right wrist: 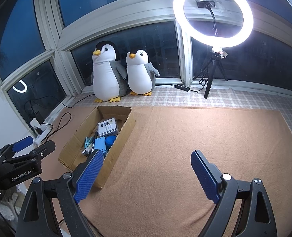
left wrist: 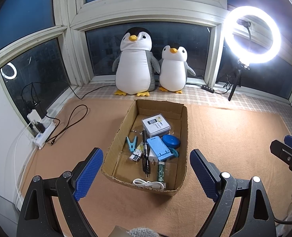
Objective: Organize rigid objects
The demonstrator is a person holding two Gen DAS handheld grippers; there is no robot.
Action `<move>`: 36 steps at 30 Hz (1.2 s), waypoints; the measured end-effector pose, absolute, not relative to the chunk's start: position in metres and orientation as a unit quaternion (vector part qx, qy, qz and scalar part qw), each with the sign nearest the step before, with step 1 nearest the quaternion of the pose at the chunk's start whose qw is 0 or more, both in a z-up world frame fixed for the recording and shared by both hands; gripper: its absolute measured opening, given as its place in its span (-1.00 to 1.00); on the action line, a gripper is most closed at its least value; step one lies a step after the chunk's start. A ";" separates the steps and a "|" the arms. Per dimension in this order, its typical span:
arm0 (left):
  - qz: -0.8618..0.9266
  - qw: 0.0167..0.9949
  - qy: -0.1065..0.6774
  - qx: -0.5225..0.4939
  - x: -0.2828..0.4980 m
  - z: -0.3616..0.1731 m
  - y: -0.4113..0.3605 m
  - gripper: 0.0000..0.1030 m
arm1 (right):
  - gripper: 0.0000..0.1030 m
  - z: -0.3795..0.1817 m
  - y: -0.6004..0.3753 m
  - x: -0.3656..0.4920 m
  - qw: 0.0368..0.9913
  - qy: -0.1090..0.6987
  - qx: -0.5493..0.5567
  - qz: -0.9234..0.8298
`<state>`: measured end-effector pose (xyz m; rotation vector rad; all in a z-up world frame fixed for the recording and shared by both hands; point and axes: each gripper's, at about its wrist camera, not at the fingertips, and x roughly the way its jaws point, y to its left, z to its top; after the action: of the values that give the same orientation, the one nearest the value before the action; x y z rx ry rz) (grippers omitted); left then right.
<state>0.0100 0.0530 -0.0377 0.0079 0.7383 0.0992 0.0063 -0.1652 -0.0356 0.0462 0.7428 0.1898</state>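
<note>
An open cardboard box (left wrist: 124, 126) lies on the orange mat, also in the right wrist view (right wrist: 124, 126). In it are a clear plastic case (left wrist: 155, 126), a blue round tape (left wrist: 171, 141), a light blue phone stand (left wrist: 158, 147), a teal clothespin (left wrist: 131, 143), a black pen (left wrist: 145, 154), a lighter (left wrist: 137, 153), a green tube (left wrist: 161, 171) and a white cable (left wrist: 148, 184). My left gripper (left wrist: 146, 174) is open and empty, just before the box's near end. My right gripper (right wrist: 147, 174) is open and empty over bare mat, right of the box.
Two plush penguins (left wrist: 135, 63) stand on the window ledge behind the box. A lit ring light (left wrist: 252, 34) on a tripod stands at the back right. A power strip (left wrist: 44, 131) with plugs and a black cable (left wrist: 73, 120) lie at the left.
</note>
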 end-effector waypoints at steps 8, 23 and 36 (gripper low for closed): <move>0.049 0.931 0.361 0.003 0.010 -0.037 0.054 0.79 | 0.70 -0.036 -0.164 0.007 0.927 0.363 0.020 0.094; 0.050 0.931 0.361 0.002 0.010 -0.037 0.054 0.79 | 0.70 -0.037 -0.163 0.009 0.925 0.368 0.022 0.093; 0.050 0.931 0.361 0.002 0.010 -0.037 0.053 0.79 | 0.70 -0.038 -0.165 0.010 0.924 0.370 0.024 0.092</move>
<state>0.0104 0.0534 -0.0367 0.0036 0.7382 0.1034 0.0099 -0.1646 -0.0378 0.0484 0.7592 0.1889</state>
